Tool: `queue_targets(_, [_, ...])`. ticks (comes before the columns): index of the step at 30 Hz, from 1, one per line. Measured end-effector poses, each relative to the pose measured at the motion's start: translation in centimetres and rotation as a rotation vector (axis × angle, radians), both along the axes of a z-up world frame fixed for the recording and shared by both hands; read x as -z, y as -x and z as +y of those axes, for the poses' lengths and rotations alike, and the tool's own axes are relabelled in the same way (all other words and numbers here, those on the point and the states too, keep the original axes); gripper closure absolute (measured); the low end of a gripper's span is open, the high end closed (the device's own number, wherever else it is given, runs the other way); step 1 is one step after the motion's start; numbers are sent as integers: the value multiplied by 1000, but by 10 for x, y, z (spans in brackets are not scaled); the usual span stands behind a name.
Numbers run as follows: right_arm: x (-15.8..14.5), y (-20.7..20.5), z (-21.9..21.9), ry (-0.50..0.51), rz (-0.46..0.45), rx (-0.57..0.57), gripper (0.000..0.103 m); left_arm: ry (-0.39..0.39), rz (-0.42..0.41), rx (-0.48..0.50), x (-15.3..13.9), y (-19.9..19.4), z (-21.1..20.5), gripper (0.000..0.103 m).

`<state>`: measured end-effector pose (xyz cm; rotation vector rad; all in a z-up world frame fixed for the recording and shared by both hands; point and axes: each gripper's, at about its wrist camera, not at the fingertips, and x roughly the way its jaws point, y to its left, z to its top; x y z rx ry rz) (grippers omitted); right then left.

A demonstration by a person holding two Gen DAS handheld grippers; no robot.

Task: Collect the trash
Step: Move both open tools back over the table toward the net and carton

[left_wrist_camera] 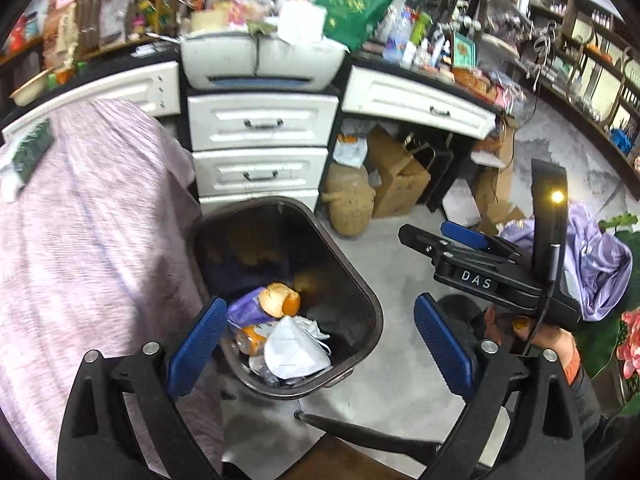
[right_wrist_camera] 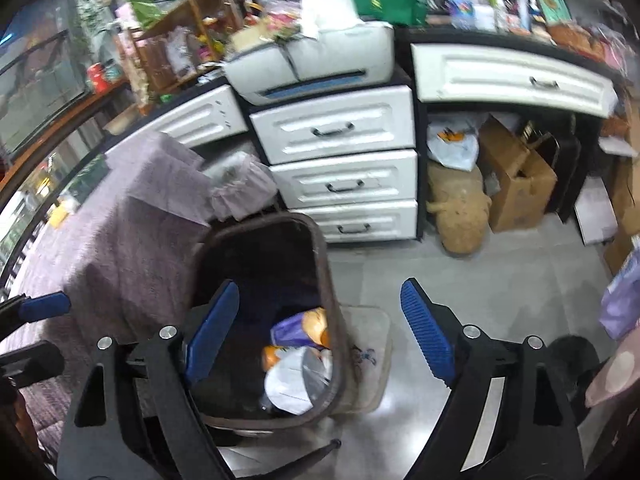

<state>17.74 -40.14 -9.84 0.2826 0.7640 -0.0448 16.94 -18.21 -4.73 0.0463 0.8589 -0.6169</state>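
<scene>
Two pairs of tongs hang open over one dark bin (left_wrist_camera: 360, 280) of trash on a grey floor (left_wrist_camera: 400, 248).

Left tongs (left_wrist_camera: 316, 344) and right tongs (right_wrist_camera: 320, 332) both stand with jaws spread wide and nothing between the blue pads; no earlier view shows how they came to be so. Inside the bin lie one white face mask (left_wrist_camera: 294, 350), one purple wrapper (left_wrist_camera: 244, 304) and at least two orange-and-tan pieces (left_wrist_camera: 280, 298), with other scraps too jumbled to count. One pink-striped cloth (left_wrist_camera: 88, 240) drapes just beside the bin on its left. Behind it rises one white cabinet (left_wrist_camera: 260, 152) showing three stacked drawers, topped by one pale printer (left_wrist_camera: 260, 60). One brown paper bag (left_wrist_camera: 396, 176) and one tan sack (left_wrist_camera: 352, 200) sit under the cluttered tabletop (left_wrist_camera: 420, 64). One small mat (right_wrist_camera: 372, 360) lies touching the bin in the right-wrist view.
</scene>
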Motion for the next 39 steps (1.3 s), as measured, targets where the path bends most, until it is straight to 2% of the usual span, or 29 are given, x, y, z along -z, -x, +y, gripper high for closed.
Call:
queue_targets(9, [-48,-24,67,52,-90,-157,17,15,-109,-135,-34,3,66,6])
queue_targets(19, [-73,-60,169,81,-90,-364,17,-19,-146,-337,-41,-2,166,6])
queue_targets(23, [-78,-71,205,67,-60,-427,17,-43,-144,-424,-40,-9,205,6])
queue_targets(29, [-84,-91,242,40,-28,-465,17,-89,-124,-520,-38,-38,255,6])
queue_targets(32, [-86,-106,256,16,-5,-464,17,-80,-103,-556,-36,-56,279,6])
queue_targets(36, [-92,-131,280,15,8,-470,17,-108,-97,-593,-37,-94,306,6])
queue_targets(39, [-96,-150,298,14,18,-477,17,-111,-63,-616,-34,-126,326,6])
